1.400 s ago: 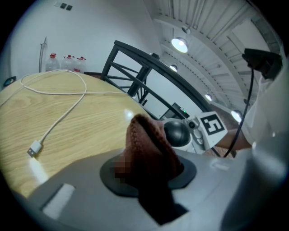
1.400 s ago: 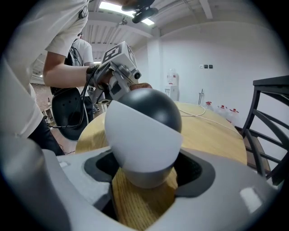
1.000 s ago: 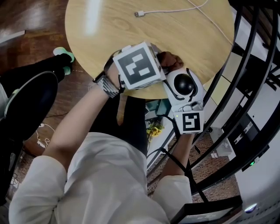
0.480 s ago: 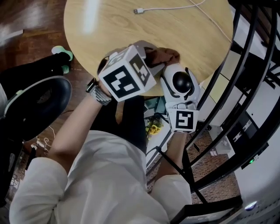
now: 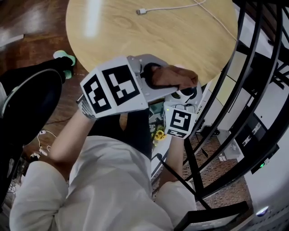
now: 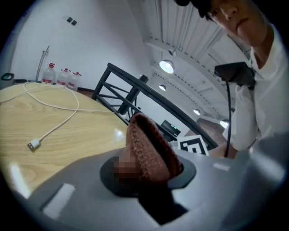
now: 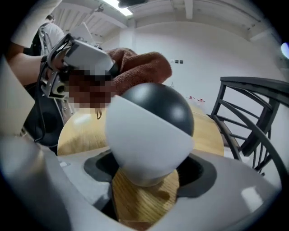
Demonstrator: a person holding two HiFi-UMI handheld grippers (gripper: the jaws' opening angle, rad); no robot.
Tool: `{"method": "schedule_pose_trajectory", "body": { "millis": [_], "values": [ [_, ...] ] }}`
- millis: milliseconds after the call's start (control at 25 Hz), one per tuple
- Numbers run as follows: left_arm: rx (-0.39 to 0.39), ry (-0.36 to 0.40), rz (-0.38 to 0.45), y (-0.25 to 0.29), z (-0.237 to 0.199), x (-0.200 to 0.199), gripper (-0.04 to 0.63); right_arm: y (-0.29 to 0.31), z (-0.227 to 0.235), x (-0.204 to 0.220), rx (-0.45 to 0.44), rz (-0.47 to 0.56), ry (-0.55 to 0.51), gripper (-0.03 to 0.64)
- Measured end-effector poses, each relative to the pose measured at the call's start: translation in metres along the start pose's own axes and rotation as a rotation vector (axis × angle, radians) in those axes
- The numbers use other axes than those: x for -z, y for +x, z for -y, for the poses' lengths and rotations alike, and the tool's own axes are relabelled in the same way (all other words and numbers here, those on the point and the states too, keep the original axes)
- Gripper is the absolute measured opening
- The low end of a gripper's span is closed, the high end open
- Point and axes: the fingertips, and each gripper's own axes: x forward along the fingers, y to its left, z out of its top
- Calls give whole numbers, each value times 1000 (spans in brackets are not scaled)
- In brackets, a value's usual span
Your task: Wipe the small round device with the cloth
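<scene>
My right gripper point(image 7: 144, 191) had its jaws closed on the small round device point(image 7: 149, 131), above the table's point(image 5: 135, 40) near edge. My left gripper point(image 6: 151, 189) pinched the cloth point(image 6: 146, 149), which touched the device's dark top. Wiping looked mid-way, with the white sides probably left. A cable point(image 5: 180, 9) lay beyond.

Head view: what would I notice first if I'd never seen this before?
Probably the big black-and-white marker cube on the left gripper, in the middle of the picture over the near edge of the round wooden table. That gripper holds a brown cloth at the top of a white, ball-shaped device with a dark cap, which the right gripper holds just beside it.
</scene>
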Motion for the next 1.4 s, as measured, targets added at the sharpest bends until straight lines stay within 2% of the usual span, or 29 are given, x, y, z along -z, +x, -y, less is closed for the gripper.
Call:
{"method": "schedule_pose_trajectory", "body": {
  "millis": [320,440,560,720,920,1040,1160,1280,1400],
  "values": [
    [-26,-30,-67,12,-6,12,123,-10,-8,5,-235,-45,-402,375],
    [-19,-50,-75,15,-6,16,123,-10,-8,6,-287,-48,-482,374],
    [6,-87,-82,17,-8,19,123,-9,-9,6,-298,-47,-485,371],
    [-31,-115,-115,16,-21,25,121,-9,-11,3,-287,-37,-457,365],
    [-62,-77,-214,24,-30,47,121,-8,-12,4,-274,-38,-438,365],
    [-84,-77,-245,27,-36,52,121,-7,-11,1,-268,-31,-422,365],
    [-108,-69,-319,33,-41,62,120,-7,-11,1,-254,-33,-395,364],
    [-139,-90,-353,30,-54,63,120,-7,-11,3,-246,-44,-380,364],
    [-155,-75,-415,37,-57,71,121,-7,-11,4,-240,-59,-375,364]
  ]
}}
